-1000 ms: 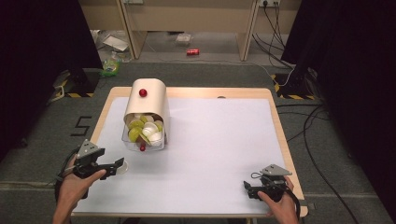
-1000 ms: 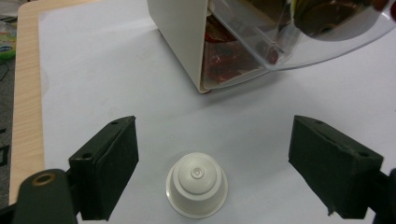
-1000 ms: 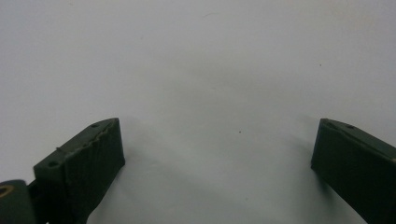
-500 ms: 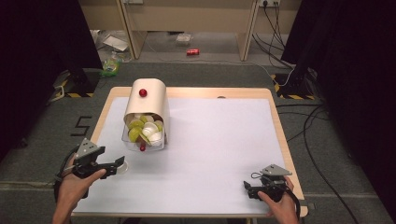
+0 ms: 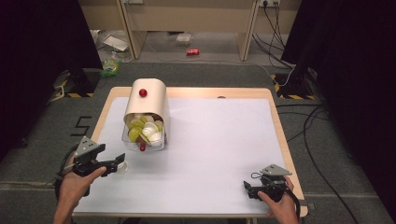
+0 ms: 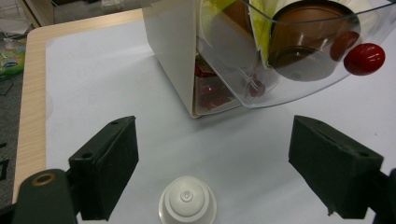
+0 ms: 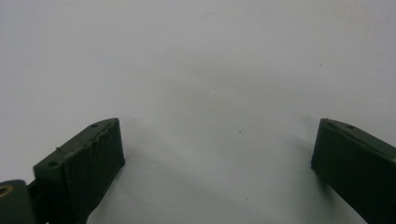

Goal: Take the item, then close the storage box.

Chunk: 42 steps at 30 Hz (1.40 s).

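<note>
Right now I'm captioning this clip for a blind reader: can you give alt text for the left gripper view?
A small white capsule stands on the white table between the two black, wide-open jaws of the left gripper, touching neither. Beyond it a cream dispenser with a clear tray holds more capsules, a red knob at its front.

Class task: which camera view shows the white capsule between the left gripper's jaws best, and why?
The left gripper view: the white capsule sits close up, dome and rim clear, apart from both open jaws. The high view shows it as a small pale spot. The right gripper view faces bare table.
</note>
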Available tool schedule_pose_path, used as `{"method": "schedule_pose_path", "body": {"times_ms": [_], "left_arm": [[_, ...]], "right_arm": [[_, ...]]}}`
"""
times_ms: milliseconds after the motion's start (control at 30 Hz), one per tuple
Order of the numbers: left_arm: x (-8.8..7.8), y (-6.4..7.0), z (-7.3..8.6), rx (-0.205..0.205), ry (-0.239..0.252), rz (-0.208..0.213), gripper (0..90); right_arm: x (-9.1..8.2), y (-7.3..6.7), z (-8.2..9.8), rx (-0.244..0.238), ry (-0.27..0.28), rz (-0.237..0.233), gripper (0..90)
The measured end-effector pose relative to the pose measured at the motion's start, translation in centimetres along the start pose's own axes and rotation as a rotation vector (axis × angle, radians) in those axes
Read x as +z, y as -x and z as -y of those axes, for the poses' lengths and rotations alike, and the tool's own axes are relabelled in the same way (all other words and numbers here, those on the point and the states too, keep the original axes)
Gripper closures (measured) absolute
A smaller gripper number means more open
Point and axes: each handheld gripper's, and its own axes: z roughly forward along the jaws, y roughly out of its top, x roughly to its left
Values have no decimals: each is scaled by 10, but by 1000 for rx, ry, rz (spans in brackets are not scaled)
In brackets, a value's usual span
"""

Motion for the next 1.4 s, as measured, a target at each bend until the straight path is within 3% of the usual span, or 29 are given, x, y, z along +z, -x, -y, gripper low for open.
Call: {"method": "schedule_pose_path", "body": {"times_ms": [600, 867, 967, 1400], "left_arm": [[11, 7, -9, 4, 11, 9, 155], [18, 6, -11, -15, 16, -9, 155], [21, 6, -10, -24, 13, 6, 141], [24, 3, -11, -51, 20, -4, 103]], "right_arm": [[0, 0, 0, -1, -1, 0, 27], [0, 0, 0, -1, 0, 0, 27], [0, 0, 0, -1, -1, 0, 27], [0, 0, 0, -1, 0, 0, 27]]}}
